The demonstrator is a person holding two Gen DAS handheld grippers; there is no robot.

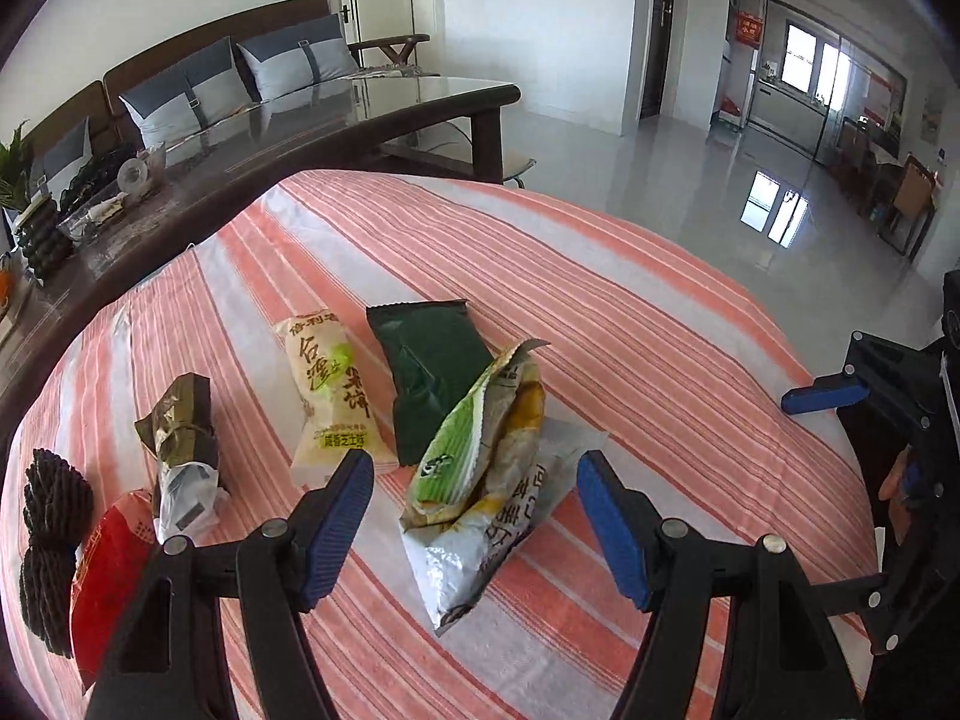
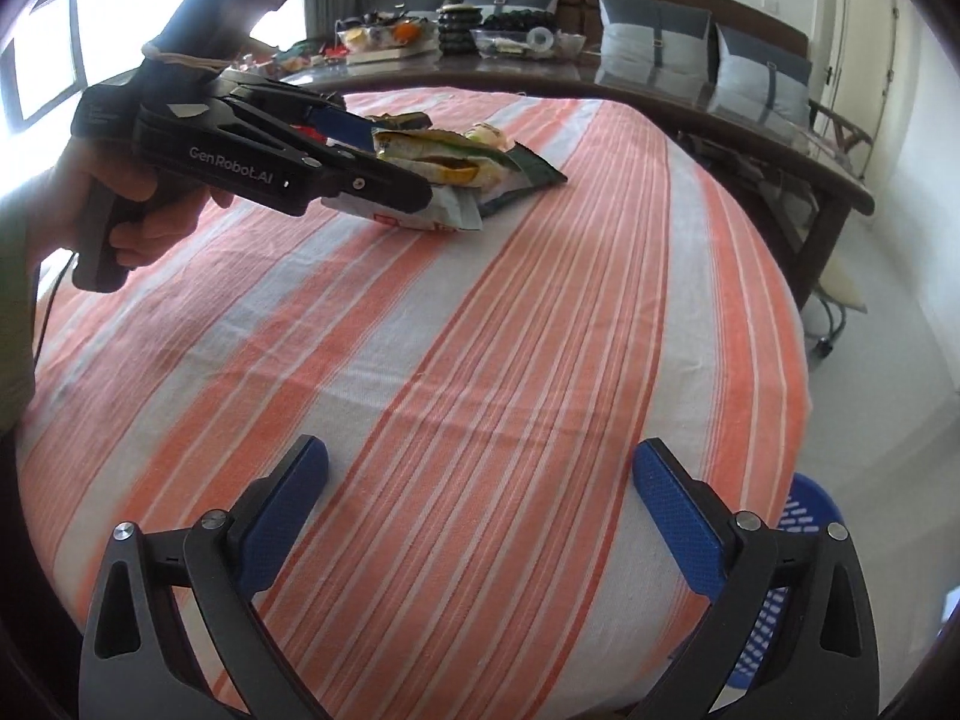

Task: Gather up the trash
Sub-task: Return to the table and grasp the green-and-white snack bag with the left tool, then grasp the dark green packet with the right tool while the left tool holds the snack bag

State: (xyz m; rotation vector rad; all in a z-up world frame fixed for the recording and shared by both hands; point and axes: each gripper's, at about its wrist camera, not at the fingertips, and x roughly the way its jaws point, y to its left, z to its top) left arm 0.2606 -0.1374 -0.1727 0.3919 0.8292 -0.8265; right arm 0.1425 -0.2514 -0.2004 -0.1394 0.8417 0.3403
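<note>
Both grippers stand with their jaws apart and nothing pinched: the left gripper hovers low over the crumpled green-and-white snack bag, its blue pads either side of the bag but clear of it, while the right gripper hangs wide open over a bare stretch of the cloth, with only stripes between its fingers. Everything lies on a round table under an orange-and-white striped tablecloth, and just past the table's near edge, below the right gripper, the rim of a blue perforated basket shows, most likely where the trash goes. The litter sits in a loose group on the left gripper's side: a dark green foil packet touching the snack bag's far side, a pale yellow wrapper with printed characters just beside it, then a crinkled gold-and-clear wrapper and a red bag nearer the table's edge, next to a dark knobbly object I cannot identify. The step in hand looks like the reach for the next piece, with the snack bag lined up. Next, the left gripper needs to sink a little further and close on the bag's raised, puffy middle, not its flat tail, then carry it across to the basket; the empty right gripper could go for the foil packet.
</note>
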